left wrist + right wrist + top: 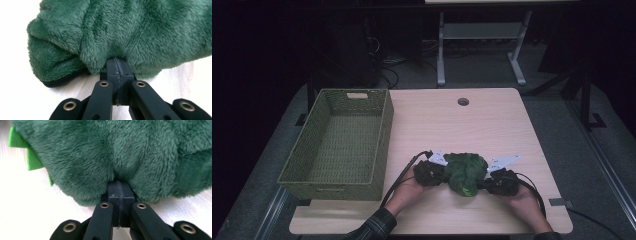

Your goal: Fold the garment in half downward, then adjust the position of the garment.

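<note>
A dark green plush item [466, 172] lies bunched on the wooden table [452, 120] near its front edge. My left gripper [443, 175] meets it from the left and my right gripper [486, 182] from the right, each held in a hand. In the left gripper view the jaws are pressed together with the left gripper [117, 60] pinching a fold of the plush [120, 30]. The right gripper view has the right gripper [120, 182] shut the same way on the plush [112, 152]. Bright green felt pieces [32, 160] stick out at one side of it.
An empty green woven basket [384, 135] stands on the left part of the table, just left of the left hand. A round cable hole [463, 101] sits near the table's far edge. A table frame [479, 45] stands on the floor behind.
</note>
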Motion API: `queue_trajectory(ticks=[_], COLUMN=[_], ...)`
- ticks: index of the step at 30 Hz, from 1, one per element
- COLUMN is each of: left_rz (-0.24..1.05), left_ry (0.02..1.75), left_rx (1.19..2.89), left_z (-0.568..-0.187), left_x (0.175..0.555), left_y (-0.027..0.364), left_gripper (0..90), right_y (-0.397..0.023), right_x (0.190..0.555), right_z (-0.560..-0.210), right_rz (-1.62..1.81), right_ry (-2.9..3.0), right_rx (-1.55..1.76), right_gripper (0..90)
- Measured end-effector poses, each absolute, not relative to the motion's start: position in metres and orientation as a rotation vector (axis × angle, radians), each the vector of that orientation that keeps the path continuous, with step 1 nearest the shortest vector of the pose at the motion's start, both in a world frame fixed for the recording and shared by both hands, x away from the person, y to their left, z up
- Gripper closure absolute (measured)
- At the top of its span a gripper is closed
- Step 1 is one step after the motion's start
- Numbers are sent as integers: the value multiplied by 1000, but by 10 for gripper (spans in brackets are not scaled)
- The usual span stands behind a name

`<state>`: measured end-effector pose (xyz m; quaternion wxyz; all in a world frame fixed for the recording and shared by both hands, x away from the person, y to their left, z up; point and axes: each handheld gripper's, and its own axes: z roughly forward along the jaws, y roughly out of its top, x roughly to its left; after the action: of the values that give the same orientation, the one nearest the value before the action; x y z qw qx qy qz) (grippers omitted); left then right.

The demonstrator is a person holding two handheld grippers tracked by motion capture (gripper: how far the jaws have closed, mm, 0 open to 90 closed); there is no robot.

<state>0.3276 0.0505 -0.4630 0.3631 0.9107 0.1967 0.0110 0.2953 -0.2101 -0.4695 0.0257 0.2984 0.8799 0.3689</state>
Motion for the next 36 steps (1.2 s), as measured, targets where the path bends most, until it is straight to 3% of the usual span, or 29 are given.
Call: queue_trajectory(ticks=[10, 18, 36], left_rz=[28, -49, -144], left_ry=[516, 518, 395], left_rx=[2325, 2276, 2293], left_z=[-450, -431, -443], left_x=[318, 298, 275], left_y=[64, 77, 34], left_gripper=[873, 868, 853], right_y=[-222, -246, -224], right_x=[288, 285, 370], right_z=[-459, -437, -424], right_rz=[1163, 1248, 1263], right_ry=[2674, 2540, 2508], right_rx=[939, 968, 1005], right_gripper=[899, 898, 898])
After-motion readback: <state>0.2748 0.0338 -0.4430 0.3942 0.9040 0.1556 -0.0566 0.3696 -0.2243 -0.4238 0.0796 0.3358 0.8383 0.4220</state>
